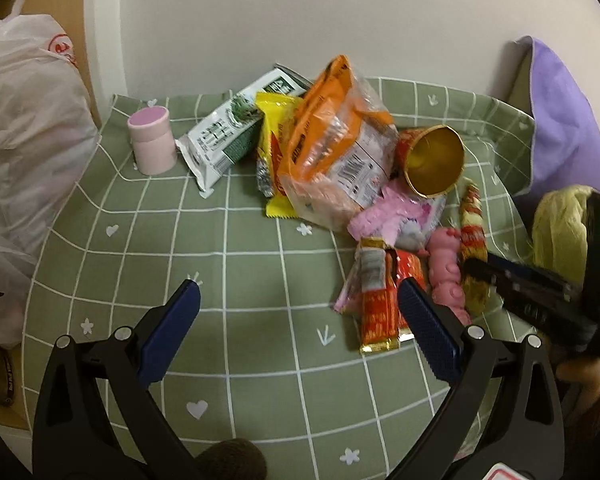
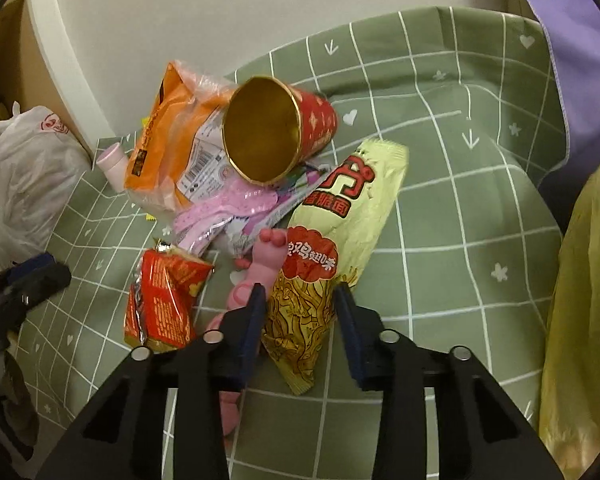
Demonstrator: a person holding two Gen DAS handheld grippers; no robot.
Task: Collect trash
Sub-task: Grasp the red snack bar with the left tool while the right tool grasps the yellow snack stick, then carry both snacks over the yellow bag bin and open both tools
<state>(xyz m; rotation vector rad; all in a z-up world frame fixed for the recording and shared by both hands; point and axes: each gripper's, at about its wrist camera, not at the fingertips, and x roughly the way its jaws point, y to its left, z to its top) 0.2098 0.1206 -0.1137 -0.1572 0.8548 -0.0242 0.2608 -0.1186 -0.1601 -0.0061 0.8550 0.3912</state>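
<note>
A pile of trash lies on the green checked cloth (image 1: pixel 220 240): an orange bag (image 1: pixel 332 140), a red-and-gold paper cup (image 2: pixel 268 132) on its side, pink wrappers (image 2: pixel 228 208), a red wrapper (image 2: pixel 164 300), a pink toy (image 2: pixel 268 256) and a yellow noodle packet (image 2: pixel 340 208). My right gripper (image 2: pixel 300 296) has its pads against both sides of the noodle packet's near end. My left gripper (image 1: pixel 300 286) is open over bare cloth, its right finger beside the red wrapper (image 1: pixel 380 304). The right gripper (image 1: pixel 476 268) enters the left wrist view from the right.
A pink jar (image 1: pixel 152 140), a white-green packet (image 1: pixel 228 136) and a yellow packet (image 1: pixel 272 152) sit at the back left. A white plastic bag (image 1: pixel 24 140) hangs left. A purple cloth (image 1: pixel 564 120) and a yellow bag (image 2: pixel 580 300) lie right. A wall stands behind.
</note>
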